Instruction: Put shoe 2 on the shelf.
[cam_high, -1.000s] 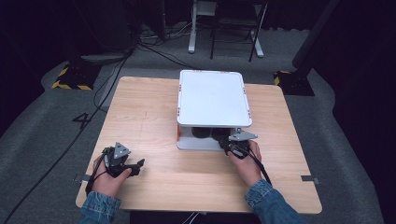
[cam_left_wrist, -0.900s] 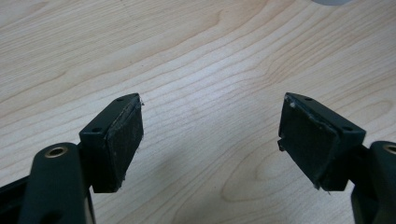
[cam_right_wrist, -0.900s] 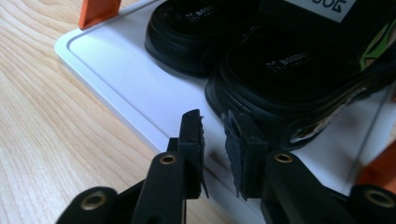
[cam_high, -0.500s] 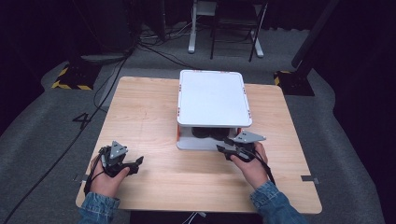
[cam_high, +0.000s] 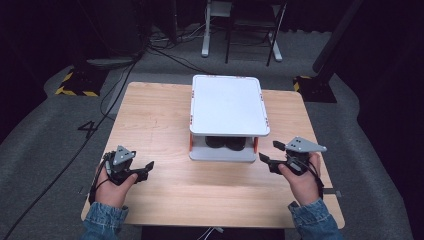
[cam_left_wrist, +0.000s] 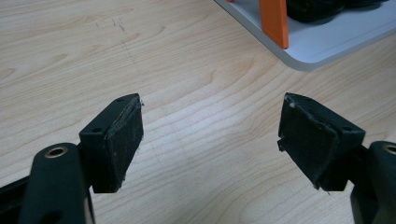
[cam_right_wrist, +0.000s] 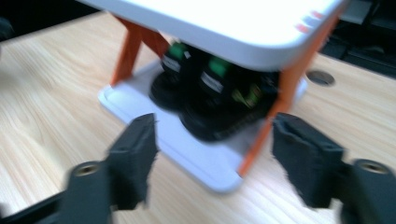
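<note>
A white two-tier shelf (cam_high: 227, 105) on orange posts (cam_right_wrist: 261, 135) stands mid-table. On its lower tray (cam_high: 220, 156) lie black round items (cam_high: 225, 143) with green labels (cam_right_wrist: 205, 93). My right gripper (cam_high: 268, 151) hovers off the shelf's front right corner and points at it. Its jaws have just been opening and now stand open, with nothing between the pads (cam_right_wrist: 140, 144). My left gripper (cam_high: 146, 170) rests low at the table's front left, open over bare wood (cam_left_wrist: 210, 126). The tray's corner (cam_left_wrist: 327, 42) lies beyond it.
The wooden table (cam_high: 150, 115) has bare room left of and in front of the shelf. There is a round cable hole (cam_right_wrist: 320, 77) in the tabletop behind the shelf. Dark floor, cables and chair legs (cam_high: 250, 35) lie past the far edge.
My right gripper has drawn back from the shelf's lower tier, moving right and up, and its jaws have gone from nearly shut to wide open. The left gripper has stayed put.
</note>
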